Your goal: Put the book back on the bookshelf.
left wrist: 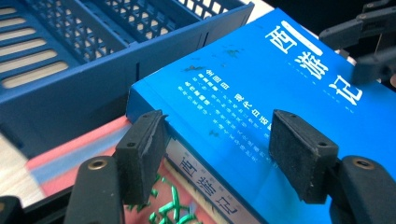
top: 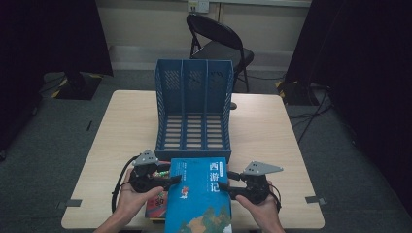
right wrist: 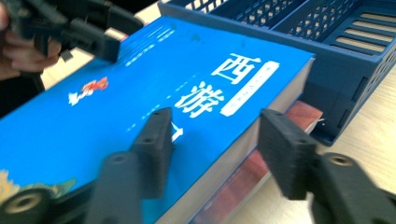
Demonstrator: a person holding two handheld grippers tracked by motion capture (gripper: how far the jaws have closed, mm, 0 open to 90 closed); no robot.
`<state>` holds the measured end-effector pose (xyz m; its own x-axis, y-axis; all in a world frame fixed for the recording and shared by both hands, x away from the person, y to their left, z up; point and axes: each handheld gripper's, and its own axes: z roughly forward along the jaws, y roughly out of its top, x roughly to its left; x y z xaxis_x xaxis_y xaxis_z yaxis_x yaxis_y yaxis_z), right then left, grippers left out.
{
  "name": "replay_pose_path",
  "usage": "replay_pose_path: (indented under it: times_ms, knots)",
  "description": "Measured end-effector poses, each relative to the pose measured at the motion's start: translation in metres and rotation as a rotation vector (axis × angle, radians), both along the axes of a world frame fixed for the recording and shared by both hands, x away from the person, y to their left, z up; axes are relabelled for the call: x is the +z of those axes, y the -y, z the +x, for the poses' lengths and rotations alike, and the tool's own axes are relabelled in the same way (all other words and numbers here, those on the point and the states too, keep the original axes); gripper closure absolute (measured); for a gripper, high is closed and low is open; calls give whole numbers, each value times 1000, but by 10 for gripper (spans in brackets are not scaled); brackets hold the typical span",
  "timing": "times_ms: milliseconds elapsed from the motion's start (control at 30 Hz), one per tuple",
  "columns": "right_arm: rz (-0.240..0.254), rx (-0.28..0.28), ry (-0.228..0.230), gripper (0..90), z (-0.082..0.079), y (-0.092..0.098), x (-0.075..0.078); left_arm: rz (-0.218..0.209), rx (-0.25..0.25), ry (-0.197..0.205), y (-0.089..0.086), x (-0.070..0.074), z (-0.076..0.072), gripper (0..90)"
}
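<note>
High view: blue book [top: 198, 196] lies on a red book [top: 156, 208] at the table's [top: 272, 136] near edge, before the blue file rack [top: 193, 109]. Left gripper [top: 171, 180] and right gripper [top: 224, 187] straddle its side edges, jaws parted, pads not pressing.

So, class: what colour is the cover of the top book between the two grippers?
Bright blue with white characters; the top book shows best in the right gripper view.

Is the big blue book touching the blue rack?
Cannot tell. In the left gripper view the blue book has its corner right against the blue rack, but no clear contact or gap shows. The high view has them edge to edge.
</note>
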<state>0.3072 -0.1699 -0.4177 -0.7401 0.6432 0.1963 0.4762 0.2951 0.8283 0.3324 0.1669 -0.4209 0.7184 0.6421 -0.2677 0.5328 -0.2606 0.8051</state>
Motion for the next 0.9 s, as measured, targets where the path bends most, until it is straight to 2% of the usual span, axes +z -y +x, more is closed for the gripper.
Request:
replay_pose_path:
  times_ms: [100, 200, 267, 333, 400, 467, 567, 667, 733, 833, 867, 900]
  knots:
    - [3, -16, 13, 323, 1, -4, -2, -22, -17, -11, -4, -4, 0, 374]
    - [29, -20, -31, 262, 14, -7, -5, -65, -8, -34, -7, -8, 1, 372]
    - [21, -31, -29, 225, 18, -11, -5, -67, -13, -30, -7, -9, 1, 360]
    - [13, -36, -30, 203, 19, -14, -5, -79, -7, -52, -7, -10, 2, 347]
    - [34, -41, -51, 203, 20, -13, -8, -85, -6, -53, -6, -11, 2, 324]
    - [61, -44, -69, 204, 20, -11, -11, -83, -9, -36, -6, -12, 1, 322]
    - [59, -43, -61, 203, 19, -12, -11, -83, -6, -18, -6, -12, -1, 325]
    - [53, -45, -48, 200, 18, -13, -10, -86, -4, -18, -6, -13, -1, 328]
    - [49, -36, -48, 235, 18, -13, -8, -86, -8, -21, -7, -13, -1, 326]
    - [73, -39, -37, 278, 17, -10, -6, -85, -8, -17, -7, -13, -1, 326]
    - [111, -45, -36, 321, 16, -7, -2, -88, -9, -17, -7, -13, -1, 326]
    - [106, -45, -35, 321, 15, -8, -2, -91, -9, -16, -7, -13, -1, 326]
